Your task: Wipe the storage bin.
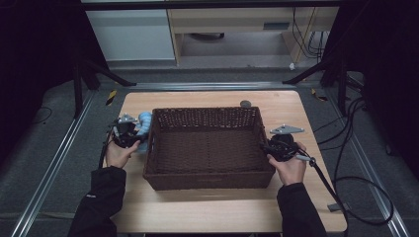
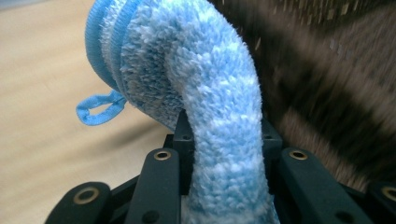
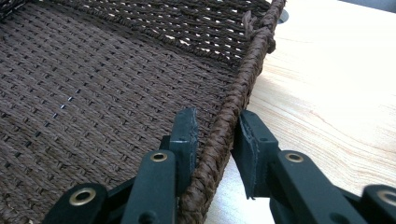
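The left gripper (image 1: pixel 129 132) is pinching a fluffy blue cloth (image 2: pixel 205 93) at the left of the frame, just outside the wicker basket (image 1: pixel 207 182). The right gripper (image 3: pixel 214 140) is clamping the basket's right rim. To do it well, I think the cloth should be lifted clear over the wall while the right side is holding the basket steady on the table (image 1: pixel 197 212).

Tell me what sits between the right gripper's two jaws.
The brown woven basket's rim runs between the right gripper's jaws in the right gripper view, one jaw inside, one outside.
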